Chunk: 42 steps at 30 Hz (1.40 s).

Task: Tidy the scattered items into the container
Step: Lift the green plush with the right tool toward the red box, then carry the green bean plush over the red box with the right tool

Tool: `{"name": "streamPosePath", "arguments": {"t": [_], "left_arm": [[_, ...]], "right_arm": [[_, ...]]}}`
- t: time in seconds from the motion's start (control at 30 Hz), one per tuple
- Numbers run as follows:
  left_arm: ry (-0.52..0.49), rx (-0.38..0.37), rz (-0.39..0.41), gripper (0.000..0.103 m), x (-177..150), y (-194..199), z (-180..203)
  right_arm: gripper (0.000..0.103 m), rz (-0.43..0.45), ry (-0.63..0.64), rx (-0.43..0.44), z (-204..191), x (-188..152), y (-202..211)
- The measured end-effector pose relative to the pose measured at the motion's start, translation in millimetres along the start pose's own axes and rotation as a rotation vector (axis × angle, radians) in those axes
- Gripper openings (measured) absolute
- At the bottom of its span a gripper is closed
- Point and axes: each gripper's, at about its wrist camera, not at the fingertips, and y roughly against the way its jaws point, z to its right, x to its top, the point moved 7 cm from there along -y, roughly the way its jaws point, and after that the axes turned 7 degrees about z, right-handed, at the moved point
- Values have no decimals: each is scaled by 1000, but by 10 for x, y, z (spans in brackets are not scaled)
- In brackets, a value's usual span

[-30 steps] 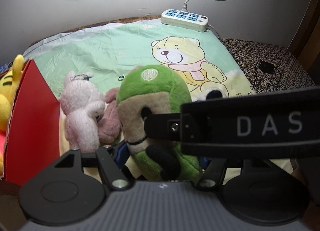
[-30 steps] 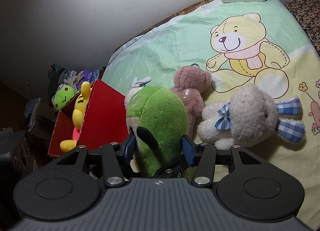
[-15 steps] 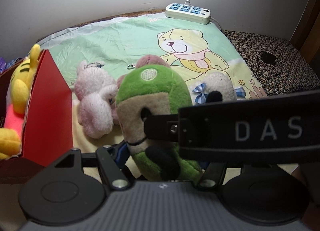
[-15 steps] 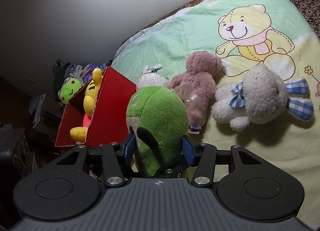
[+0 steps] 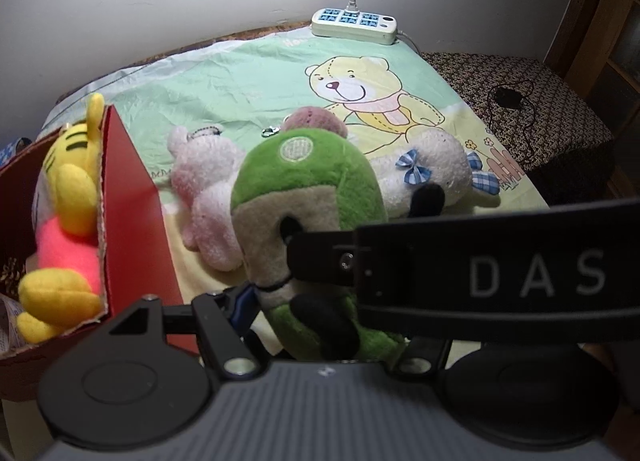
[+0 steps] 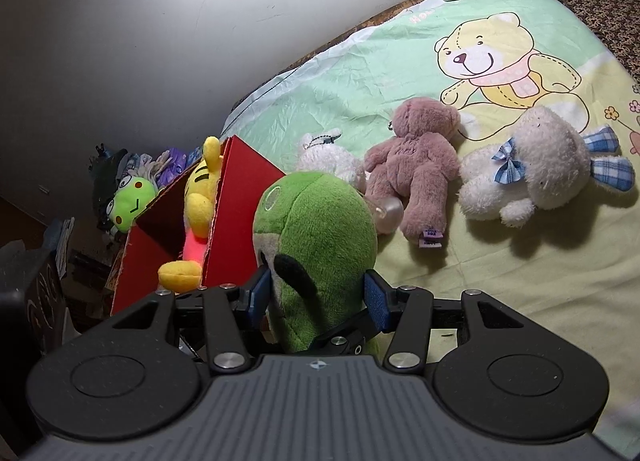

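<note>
Between both tongs, green plush [image 6: 320, 229] clamped, left tongs [image 5: 320, 321], right tongs [image 6: 318, 297], beside red box [image 6: 236, 221]

An upright green plush frog [image 6: 316, 229] is beside the red box [image 6: 236, 197], where a yellow tiger plush [image 5: 72, 189] lies.
</note>
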Motion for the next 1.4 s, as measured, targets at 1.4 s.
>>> {"name": "streamPosePath", "arguments": {"t": [1.4], "left_arm": [[104, 110, 138, 65, 126, 1146, -507]], "right_arm": [[53, 76, 203, 174, -1059, -59, 318]]}}
